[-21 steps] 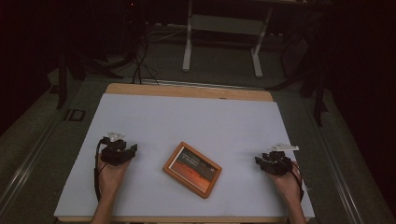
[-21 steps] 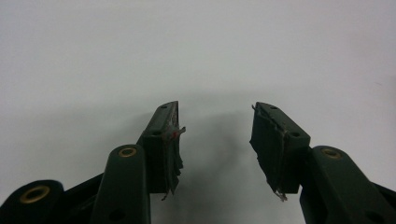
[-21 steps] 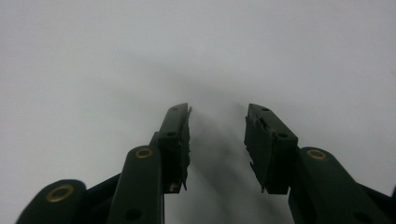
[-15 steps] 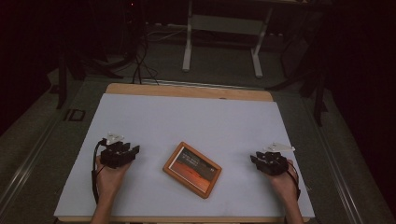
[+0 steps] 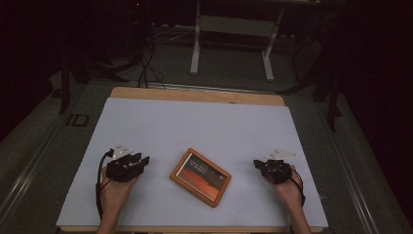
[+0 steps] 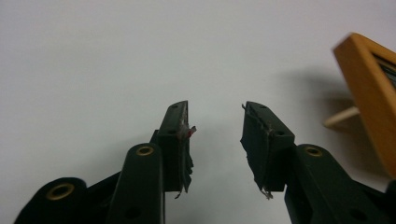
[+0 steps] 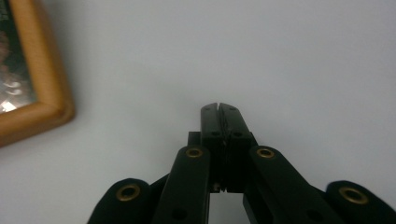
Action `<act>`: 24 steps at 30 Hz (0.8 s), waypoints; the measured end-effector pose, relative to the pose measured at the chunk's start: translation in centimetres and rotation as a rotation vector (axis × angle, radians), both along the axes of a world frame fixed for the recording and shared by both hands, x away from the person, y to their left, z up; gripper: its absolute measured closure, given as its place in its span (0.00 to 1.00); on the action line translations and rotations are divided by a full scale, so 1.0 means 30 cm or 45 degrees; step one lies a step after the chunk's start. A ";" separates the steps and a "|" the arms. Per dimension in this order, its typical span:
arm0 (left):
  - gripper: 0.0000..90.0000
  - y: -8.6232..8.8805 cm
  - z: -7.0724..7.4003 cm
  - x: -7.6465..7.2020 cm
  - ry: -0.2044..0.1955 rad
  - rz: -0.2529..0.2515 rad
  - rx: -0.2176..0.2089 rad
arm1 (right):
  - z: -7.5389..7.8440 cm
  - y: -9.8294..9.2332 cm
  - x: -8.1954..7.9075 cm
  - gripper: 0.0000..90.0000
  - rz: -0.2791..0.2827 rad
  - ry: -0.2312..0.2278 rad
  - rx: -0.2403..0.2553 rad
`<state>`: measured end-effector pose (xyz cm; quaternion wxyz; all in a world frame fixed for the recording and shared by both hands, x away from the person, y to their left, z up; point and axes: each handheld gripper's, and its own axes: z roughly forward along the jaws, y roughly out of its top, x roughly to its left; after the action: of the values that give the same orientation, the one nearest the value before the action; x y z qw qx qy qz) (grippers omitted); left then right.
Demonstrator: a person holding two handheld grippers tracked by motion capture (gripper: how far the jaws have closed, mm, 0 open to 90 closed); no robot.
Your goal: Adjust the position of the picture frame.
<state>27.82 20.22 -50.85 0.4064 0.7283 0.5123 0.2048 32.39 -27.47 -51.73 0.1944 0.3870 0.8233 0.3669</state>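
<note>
A wooden picture frame (image 5: 200,176) with an orange-brown picture lies turned at an angle near the front middle of the white table (image 5: 204,122). My left gripper (image 5: 140,159) rests to the left of the frame, its jaws open with nothing between them (image 6: 215,109). The frame's edge (image 6: 369,93) is at the right of the left gripper view, with a pale peg (image 6: 341,116) under it. My right gripper (image 5: 256,164) sits to the right of the frame, apart from it. Its jaws are shut and hold nothing (image 7: 218,106), and the frame's corner (image 7: 42,93) is off to the left.
The table's wooden far edge (image 5: 195,95) borders a dark floor. A white metal stand (image 5: 231,39) and loose cables (image 5: 146,68) lie beyond it. Bare white surface stretches behind the frame and around both hands.
My right gripper has slid a little to the left, closer to the frame. My left gripper has shifted slightly toward the front edge. The frame has not moved.
</note>
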 end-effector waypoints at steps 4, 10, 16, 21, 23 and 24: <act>0.81 -0.020 0.014 -0.020 -0.029 -0.017 0.022 | 0.004 0.029 -0.003 1.00 0.034 0.002 0.004; 0.99 -0.030 0.028 -0.034 -0.012 -0.066 0.002 | 0.004 0.058 -0.006 1.00 0.069 0.005 0.003; 0.99 -0.050 0.037 -0.061 -0.036 -0.106 -0.012 | 0.004 0.090 -0.007 1.00 0.109 0.004 0.000; 0.99 -0.065 0.069 -0.078 -0.070 -0.160 -0.009 | -0.002 0.115 -0.008 1.00 0.129 0.007 -0.013; 0.99 -0.073 0.072 -0.086 -0.075 -0.179 -0.016 | -0.002 0.124 -0.009 1.00 0.140 0.011 -0.013; 0.99 -0.079 0.071 -0.093 -0.072 -0.189 -0.016 | -0.001 0.128 -0.010 1.00 0.145 0.007 -0.014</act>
<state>25.03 17.84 -48.72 0.4393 0.7557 0.4464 0.1913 32.10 -23.63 -51.77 0.1731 0.3395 0.8465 0.3719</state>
